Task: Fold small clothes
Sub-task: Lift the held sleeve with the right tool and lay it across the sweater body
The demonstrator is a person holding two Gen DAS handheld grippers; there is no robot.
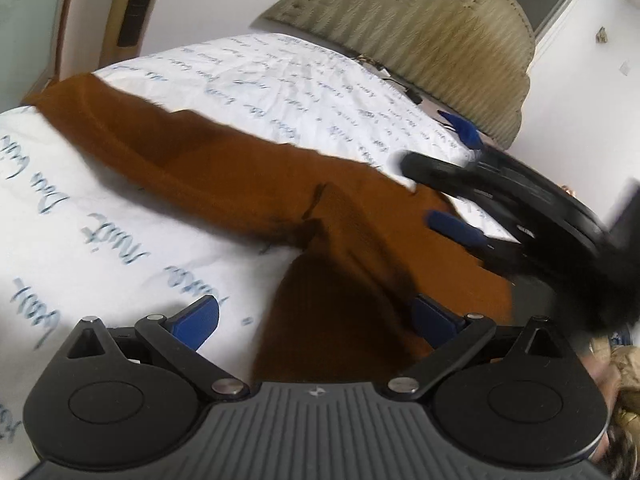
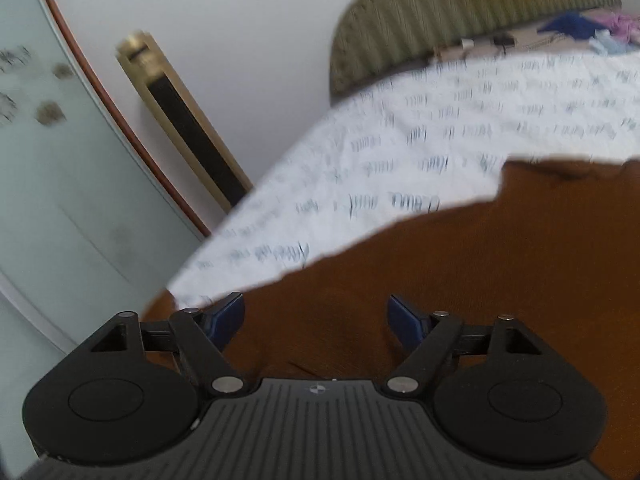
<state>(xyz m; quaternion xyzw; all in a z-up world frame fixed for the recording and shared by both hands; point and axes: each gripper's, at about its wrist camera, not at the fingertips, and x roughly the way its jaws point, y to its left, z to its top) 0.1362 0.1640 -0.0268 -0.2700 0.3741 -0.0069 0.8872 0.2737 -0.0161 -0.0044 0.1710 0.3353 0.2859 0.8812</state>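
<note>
A rust-brown knit garment [image 1: 224, 168] lies stretched across the bed, with a folded part running down toward my left gripper [image 1: 316, 320]. The left gripper's blue pads stand wide apart and open; the cloth lies between and under them, unpressed. My right gripper [image 1: 436, 164] reaches in from the right over the garment's far end, its blue fingers [image 1: 452, 228] spread. In the right wrist view the right gripper [image 2: 318, 316] is open just above the brown garment [image 2: 460, 280], with nothing pinched between its pads.
The bed sheet [image 1: 100, 240] is white with blue handwriting print. An olive tufted headboard [image 2: 440, 12] stands behind, with a pile of blue and pink clothes [image 2: 580, 26] by it. The bed's edge drops off left toward a frosted glass door [image 2: 48, 160] and a tall gold-framed unit [image 2: 180, 120].
</note>
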